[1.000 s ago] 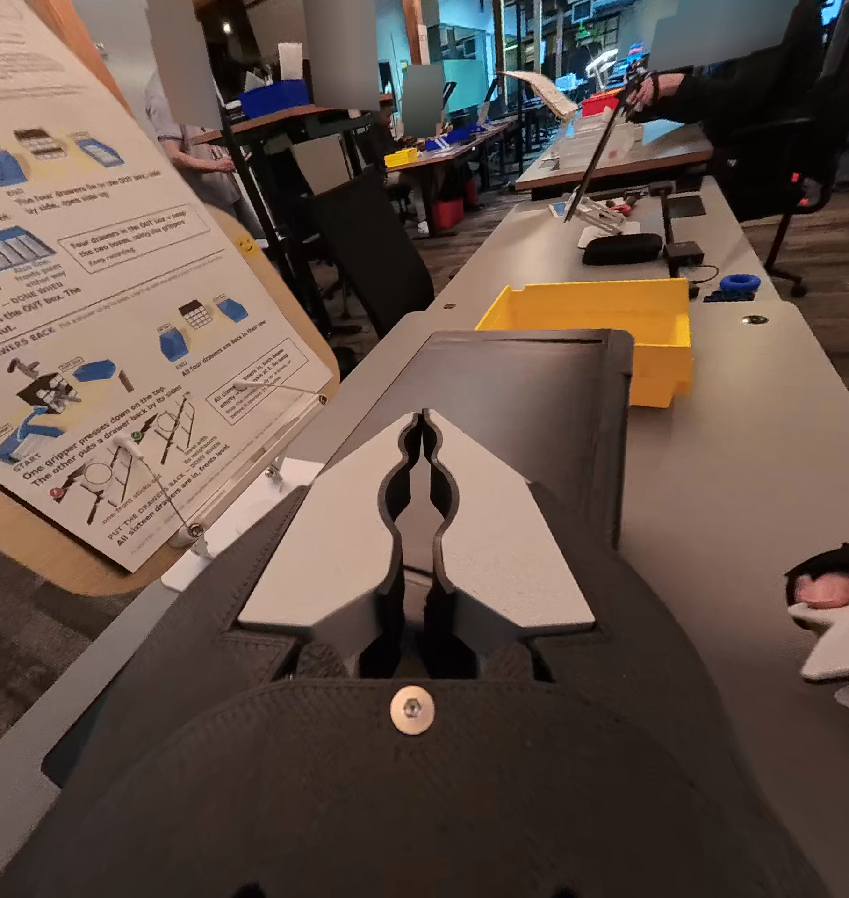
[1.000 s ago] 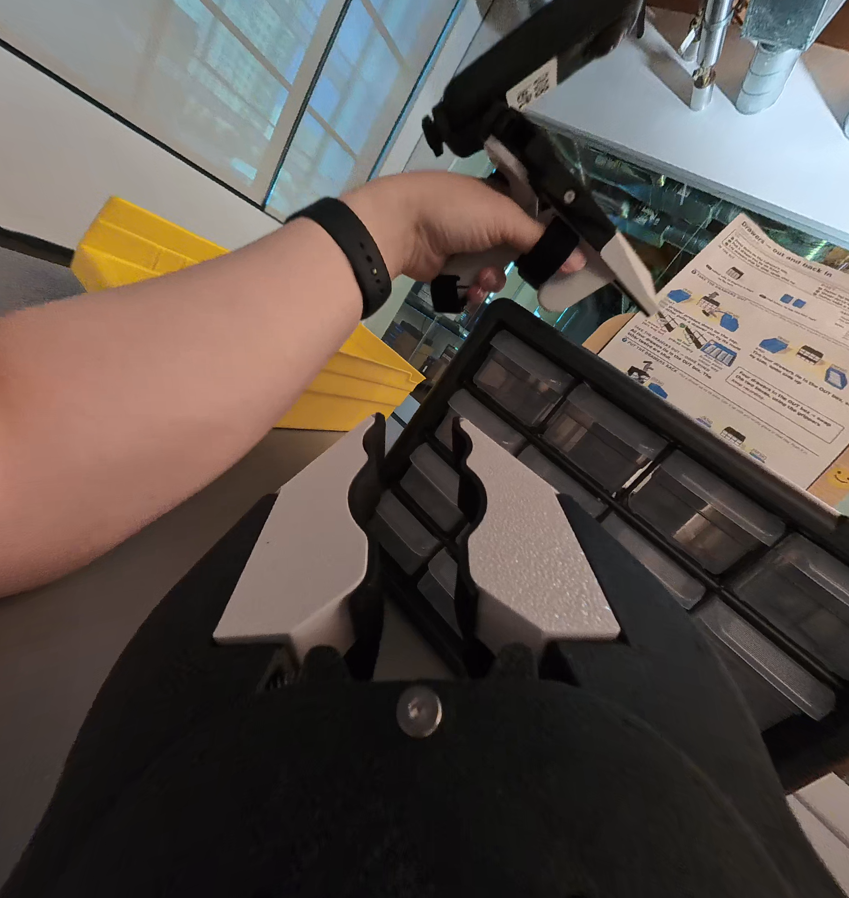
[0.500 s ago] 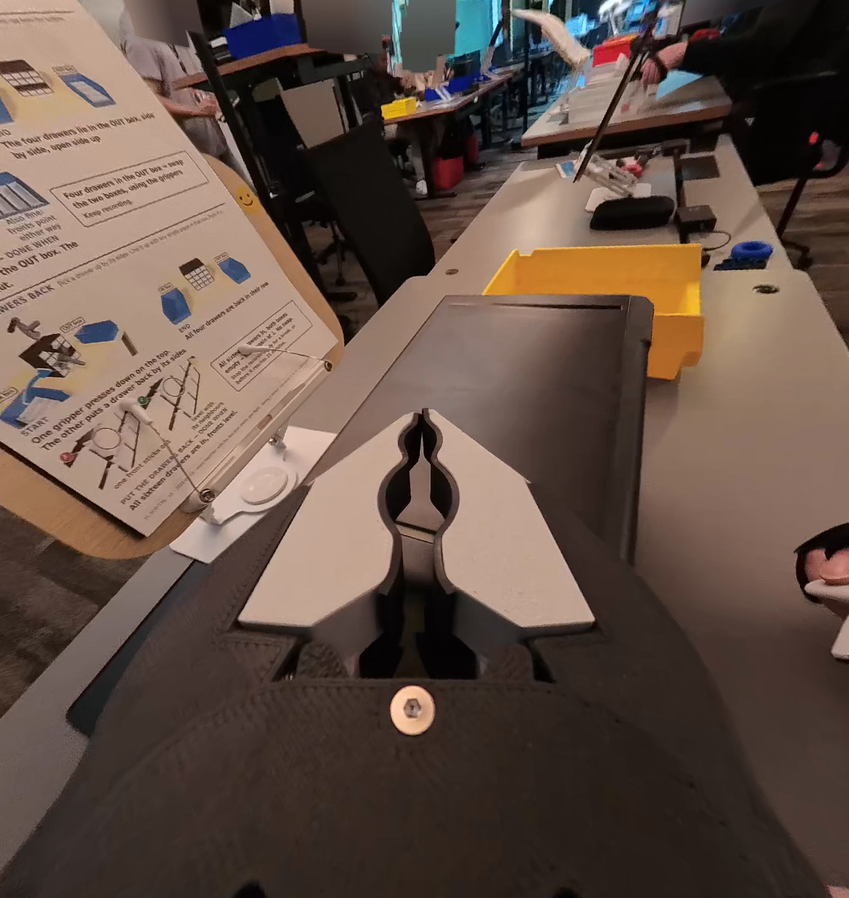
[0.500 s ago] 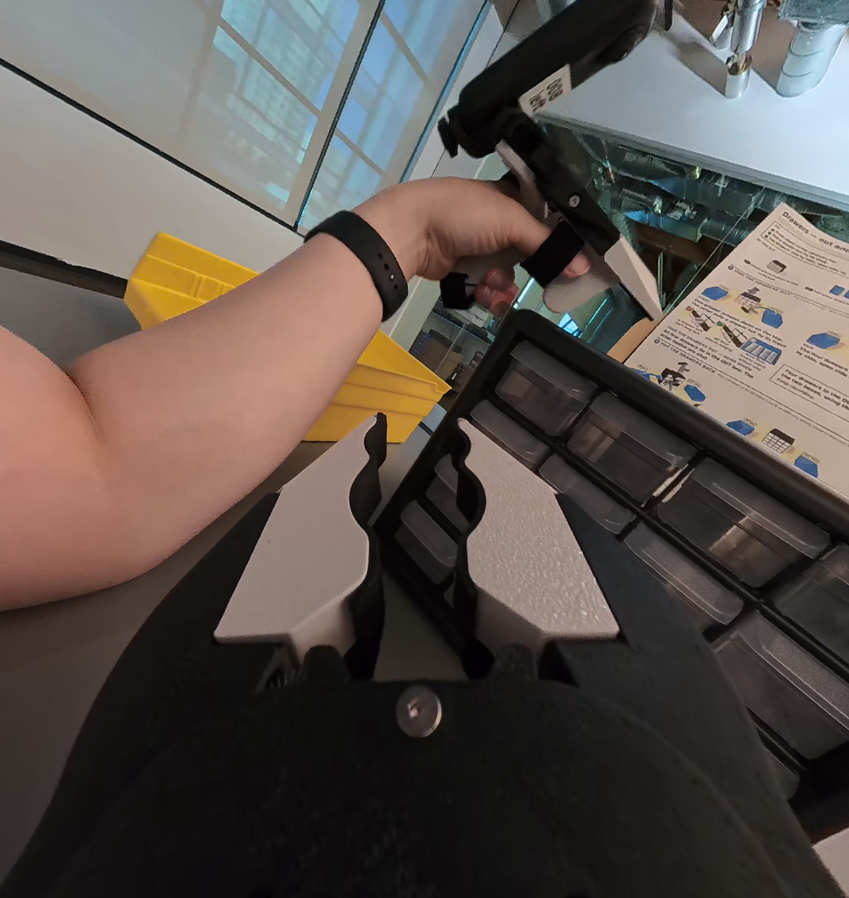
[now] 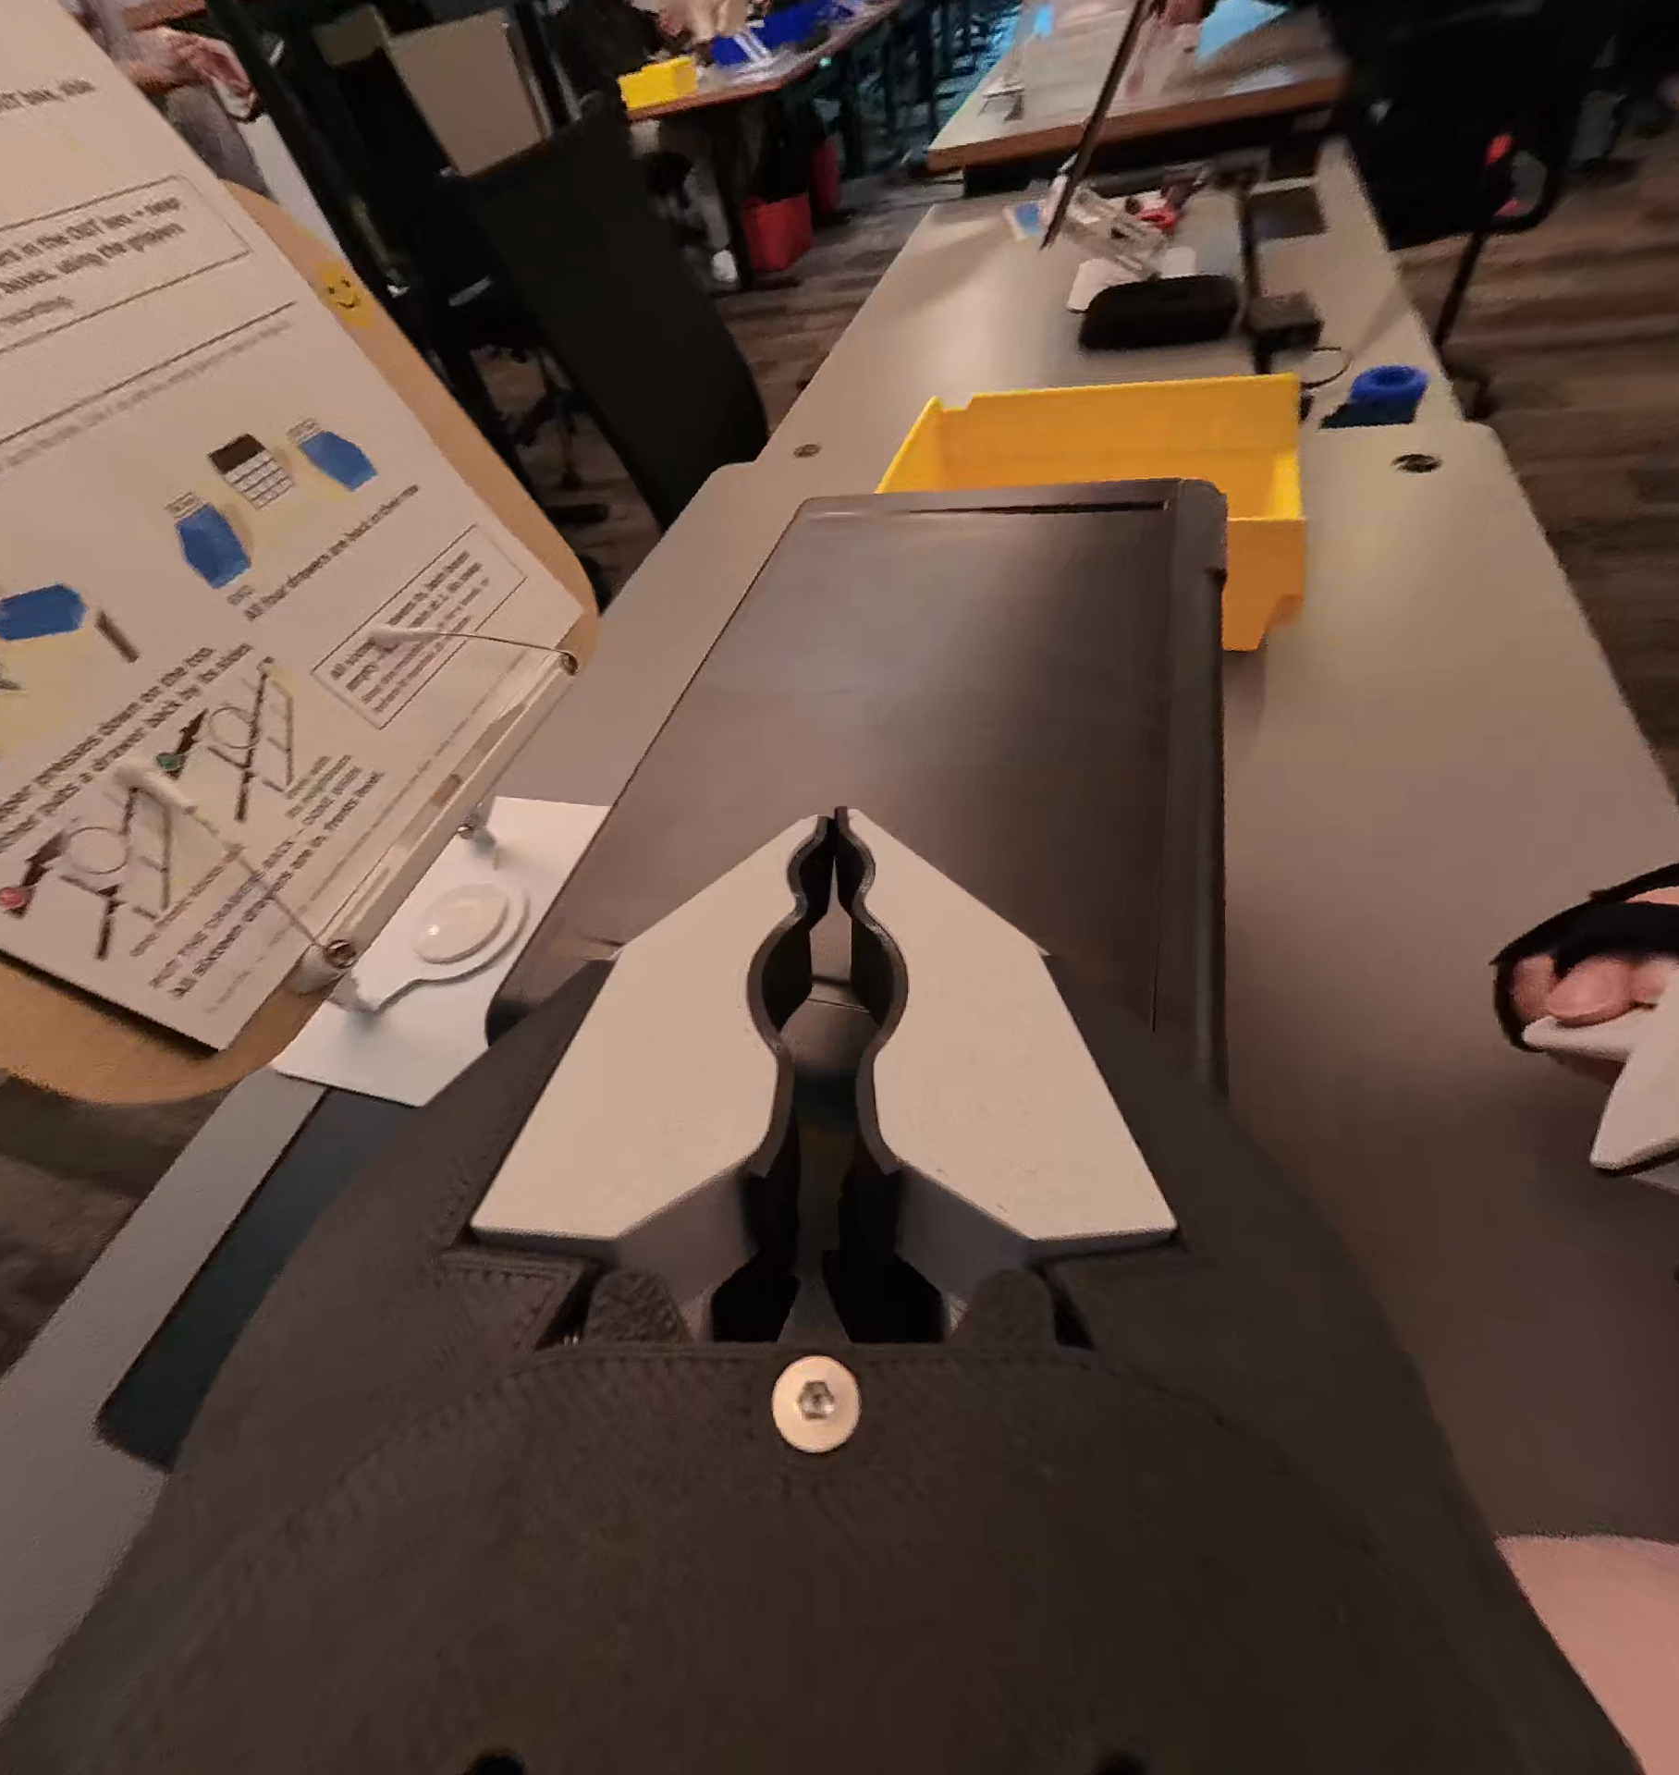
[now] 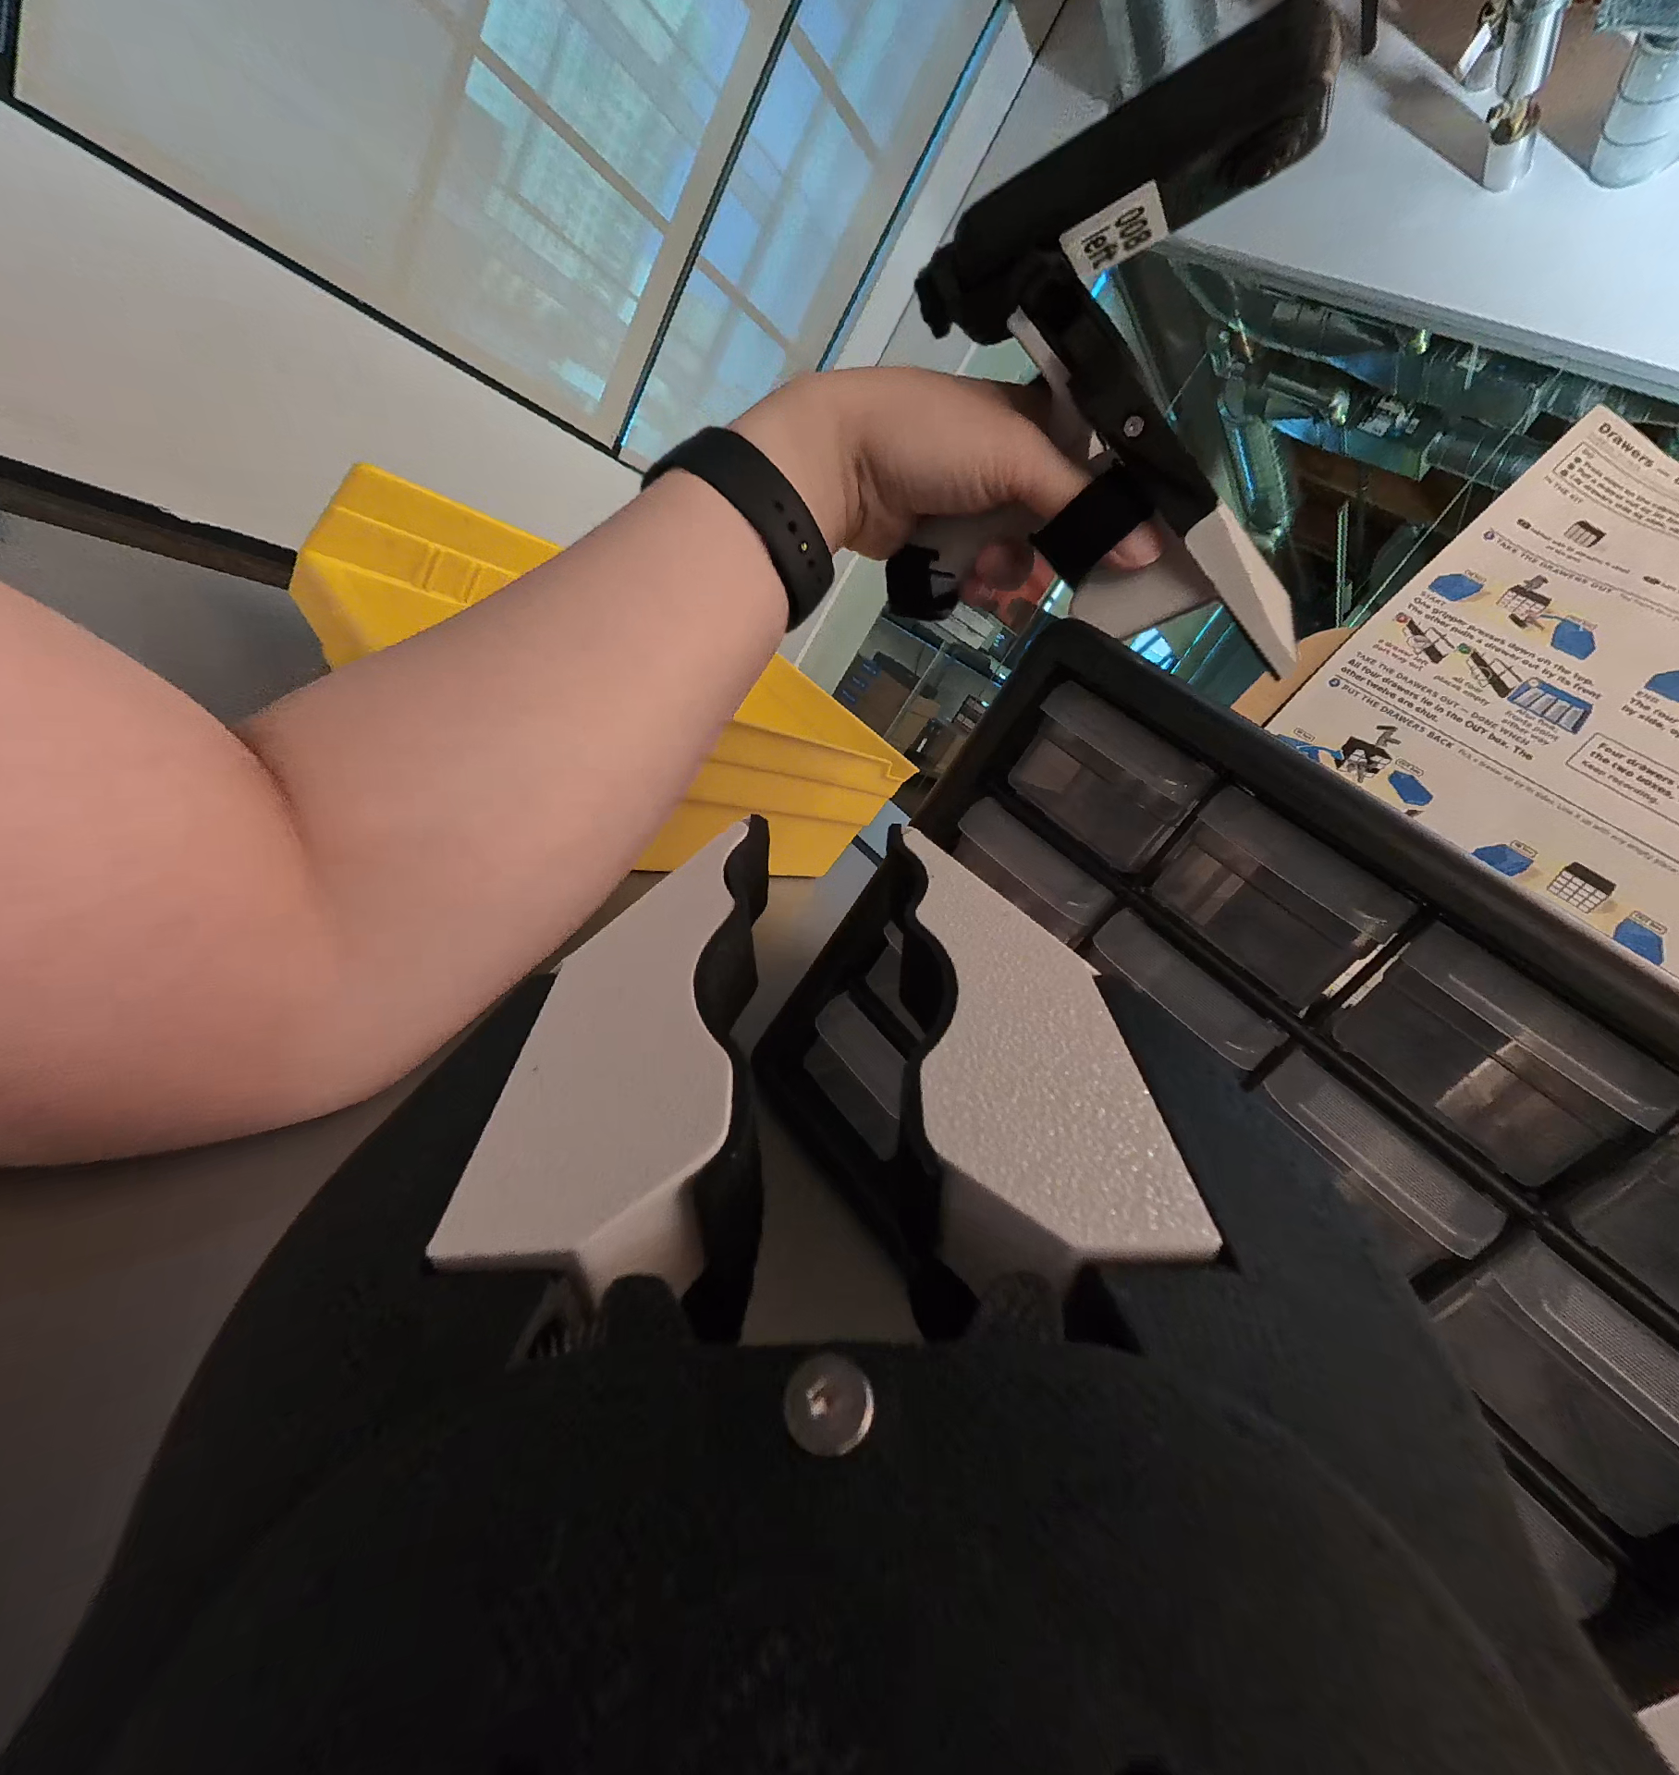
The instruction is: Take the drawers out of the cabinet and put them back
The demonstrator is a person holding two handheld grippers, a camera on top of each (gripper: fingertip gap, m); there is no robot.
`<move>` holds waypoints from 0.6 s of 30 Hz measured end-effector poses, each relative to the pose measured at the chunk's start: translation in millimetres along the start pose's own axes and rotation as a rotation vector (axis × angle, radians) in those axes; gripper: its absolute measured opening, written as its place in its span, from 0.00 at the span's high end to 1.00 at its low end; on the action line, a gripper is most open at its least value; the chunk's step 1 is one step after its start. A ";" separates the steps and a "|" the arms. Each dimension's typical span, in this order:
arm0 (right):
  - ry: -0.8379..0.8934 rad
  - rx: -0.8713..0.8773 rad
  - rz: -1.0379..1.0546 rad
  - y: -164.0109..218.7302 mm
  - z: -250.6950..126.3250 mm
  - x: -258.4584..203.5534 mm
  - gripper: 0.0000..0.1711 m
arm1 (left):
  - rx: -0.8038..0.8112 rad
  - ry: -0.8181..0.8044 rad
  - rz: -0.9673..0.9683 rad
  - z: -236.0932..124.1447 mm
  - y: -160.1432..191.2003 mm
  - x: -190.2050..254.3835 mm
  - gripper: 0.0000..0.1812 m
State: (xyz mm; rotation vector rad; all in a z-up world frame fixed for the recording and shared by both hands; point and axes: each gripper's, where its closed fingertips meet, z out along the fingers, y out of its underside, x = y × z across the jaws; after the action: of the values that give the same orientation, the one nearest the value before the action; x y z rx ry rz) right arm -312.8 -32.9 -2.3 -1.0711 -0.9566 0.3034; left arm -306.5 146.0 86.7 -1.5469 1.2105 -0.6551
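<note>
The black drawer cabinet (image 5: 961, 672) stands on the grey table; the left wrist view shows its flat top. My left gripper (image 5: 836, 821) is shut and empty over the near part of that top. It also shows in the right wrist view (image 6: 1273, 644), tips pointing down at the cabinet's upper edge; I cannot tell if they touch. The cabinet front (image 6: 1393, 840) holds several clear drawers (image 6: 1278, 903), all pushed in. My right gripper (image 6: 826, 845) is open and empty by the front's lower left corner, holding no drawer. It also shows at the right edge of the left wrist view (image 5: 1662, 1085).
A yellow bin (image 5: 1263, 567) sits on the table (image 5: 1393, 864) just beyond the cabinet, also in the right wrist view (image 6: 490, 586). An instruction sheet on a stand (image 5: 192, 576) leans behind the cabinet. The person's forearm (image 6: 384, 864) crosses in front of the right gripper. The gap from one gripper's tips to the other's is roughly 20 cm.
The left gripper has drawn back along the cabinet top and tilted down, so more of the top shows. The right gripper has drifted left, off the drawer fronts toward the cabinet's corner.
</note>
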 end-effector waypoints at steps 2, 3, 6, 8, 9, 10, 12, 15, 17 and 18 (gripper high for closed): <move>-0.002 -0.003 -0.001 0.5 0.1 -0.3 0.87 | -0.061 0.003 0.019 3.0 11.9 -1.9 1.00; -0.002 -0.002 0.000 0.4 0.0 -0.2 0.87 | -0.090 -0.012 0.032 3.3 17.5 -5.1 1.00; -0.007 -0.004 0.005 0.5 -0.1 -0.7 0.87 | -0.078 0.015 0.033 2.2 16.2 -4.4 1.00; -0.011 -0.007 0.008 1.0 0.0 -1.2 0.87 | -0.068 0.058 0.020 1.5 15.6 -1.0 1.00; -0.013 -0.008 0.008 0.9 -0.2 -1.5 0.87 | -0.080 0.064 0.018 1.6 18.5 -1.7 1.00; -0.016 -0.008 0.009 1.0 -0.2 -1.8 0.87 | -0.098 0.058 0.013 2.0 22.5 -4.1 1.00; -0.020 -0.014 0.010 2.1 0.1 -2.4 0.87 | -0.105 0.062 -0.025 3.1 25.0 -6.4 1.00; -0.023 -0.023 0.009 3.8 0.4 -2.8 0.87 | -0.103 0.062 -0.050 3.5 25.3 -6.7 1.00; -0.023 -0.022 0.007 3.6 0.2 -2.8 0.88 | -0.109 0.049 -0.047 3.4 25.4 -6.7 1.00; -0.023 -0.023 0.007 3.7 0.2 -3.0 0.88 | -0.118 0.037 -0.053 3.3 25.5 -6.8 1.00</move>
State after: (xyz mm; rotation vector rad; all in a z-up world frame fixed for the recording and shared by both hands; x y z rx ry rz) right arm -313.8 -32.9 -6.9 -1.0942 -0.9792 0.3120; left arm -315.4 154.2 63.0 -1.6757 1.2587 -0.6596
